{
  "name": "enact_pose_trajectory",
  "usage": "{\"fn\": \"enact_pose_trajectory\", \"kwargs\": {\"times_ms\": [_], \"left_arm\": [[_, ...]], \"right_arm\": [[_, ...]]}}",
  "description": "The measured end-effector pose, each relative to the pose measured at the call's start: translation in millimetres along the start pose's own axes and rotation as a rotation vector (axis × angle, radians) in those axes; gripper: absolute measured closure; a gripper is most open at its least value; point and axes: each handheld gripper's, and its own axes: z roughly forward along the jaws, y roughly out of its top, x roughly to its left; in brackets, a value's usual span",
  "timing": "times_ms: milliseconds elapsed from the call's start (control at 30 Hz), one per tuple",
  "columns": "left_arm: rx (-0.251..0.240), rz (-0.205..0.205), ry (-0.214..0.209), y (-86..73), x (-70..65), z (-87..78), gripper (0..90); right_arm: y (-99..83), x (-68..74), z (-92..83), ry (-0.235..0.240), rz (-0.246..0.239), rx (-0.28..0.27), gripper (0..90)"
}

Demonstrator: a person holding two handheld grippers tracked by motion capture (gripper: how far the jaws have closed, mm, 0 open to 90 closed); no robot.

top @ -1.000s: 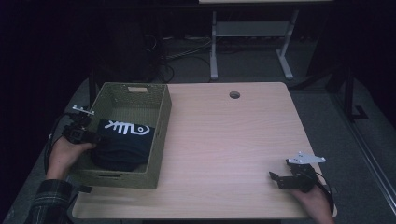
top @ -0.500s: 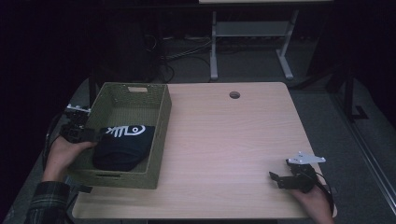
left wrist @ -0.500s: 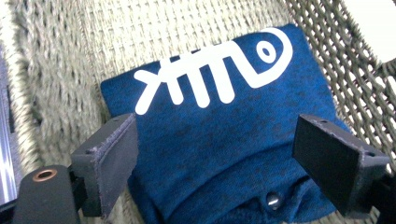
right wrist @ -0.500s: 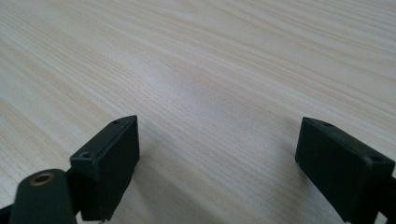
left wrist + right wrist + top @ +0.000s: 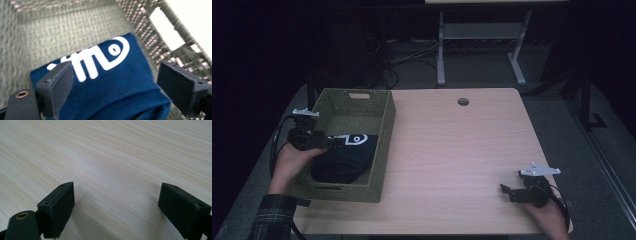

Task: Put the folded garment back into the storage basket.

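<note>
A folded dark blue garment (image 5: 343,157) with a white logo (image 5: 100,58) lies inside a woven green basket (image 5: 384,145) at the table's left. My left gripper (image 5: 332,142) hovers over the garment's left side; its jaws have just been opening and now stand wide apart above the cloth, with nothing pressed between the pads (image 5: 56,87). Near the front right corner of the table my right gripper (image 5: 507,191) rests open over bare wood, its pads (image 5: 58,206) far apart.
The light wooden table (image 5: 462,150) has a round cable hole (image 5: 463,101) at the back. The basket's wall has a handle cutout (image 5: 167,27). A metal table frame (image 5: 482,45) and cables lie on the dark floor behind.
The left gripper has let go of the blue garment, opened, and drawn back slightly leftward and up. The garment now lies in the basket. The right gripper has stayed put.
</note>
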Motion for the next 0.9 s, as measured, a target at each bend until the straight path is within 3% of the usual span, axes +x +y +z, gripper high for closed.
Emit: {"fn": "enact_pose_trajectory", "kwargs": {"times_ms": [267, 500, 667, 900], "left_arm": [[-0.081, 0.061, -0.051, 13.8, -39.7, 5.3, 13.2], [-0.109, 0.109, -0.087, 21.7, -72.4, 15.5, 13.3], [-0.156, 0.132, -0.123, 23.8, -96.8, 23.0, 13.2], [-0.153, 0.183, -0.172, 26.3, -128.7, 37.1, 13.3]], "right_arm": [[0.1, -0.1, 0.1, 0.000, 0.000, 0.000, 13.4], [0.4, -0.5, 0.3, 0.000, 0.001, 0.001, 13.3], [0.5, -0.6, 0.4, 0.000, -0.001, 0.001, 13.4], [0.5, -0.4, 0.3, -0.001, 0.001, 0.001, 13.4]]}}
